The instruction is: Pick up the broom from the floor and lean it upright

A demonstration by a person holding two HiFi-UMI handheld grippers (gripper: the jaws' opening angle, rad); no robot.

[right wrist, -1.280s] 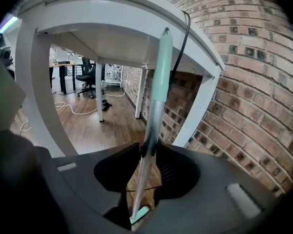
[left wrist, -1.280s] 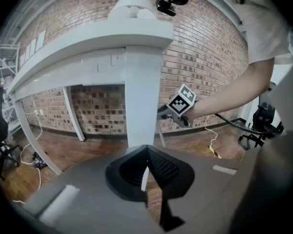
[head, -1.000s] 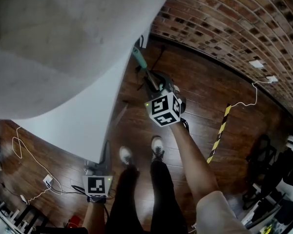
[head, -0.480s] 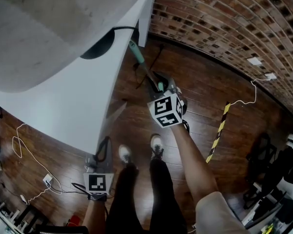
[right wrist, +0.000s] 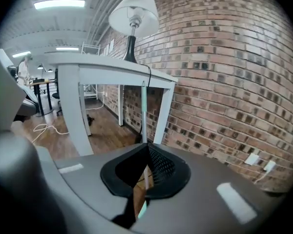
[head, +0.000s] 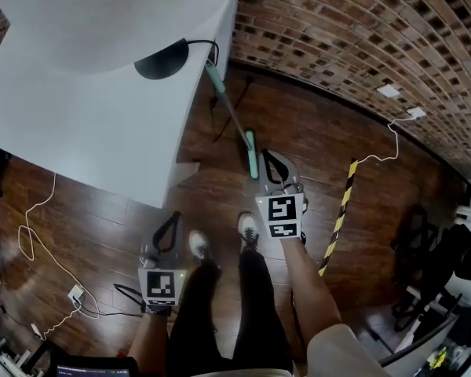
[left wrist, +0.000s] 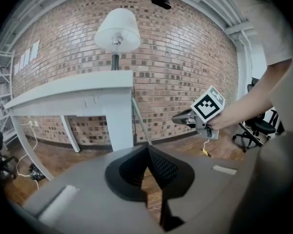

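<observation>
The broom (head: 229, 116) stands leaning, its thin pole with teal ends resting on the white table's edge (head: 220, 30). In the right gripper view the pole (right wrist: 143, 116) rises straight ahead to the tabletop. My right gripper (head: 265, 162) is just on the near side of the broom's lower teal end, apart from it. Its jaws (right wrist: 147, 146) are shut with nothing between them. My left gripper (head: 169, 225) hangs lower left by the table's corner, shut and holding nothing (left wrist: 147, 147). From there I see the pole (left wrist: 139, 123) and the right gripper (left wrist: 185, 118).
A lamp (right wrist: 133, 13) stands on the table above the broom; its cord hangs over the edge. The brick wall (head: 361, 30) runs behind. Yellow-black tape (head: 339, 210) and white cables (head: 39, 234) lie on the wood floor. The person's shoes (head: 251, 228) are below the right gripper.
The right gripper has let go of the broom handle, shut, and drawn back toward the person's feet. The broom stays leaning on the table. The left gripper has risen slightly.
</observation>
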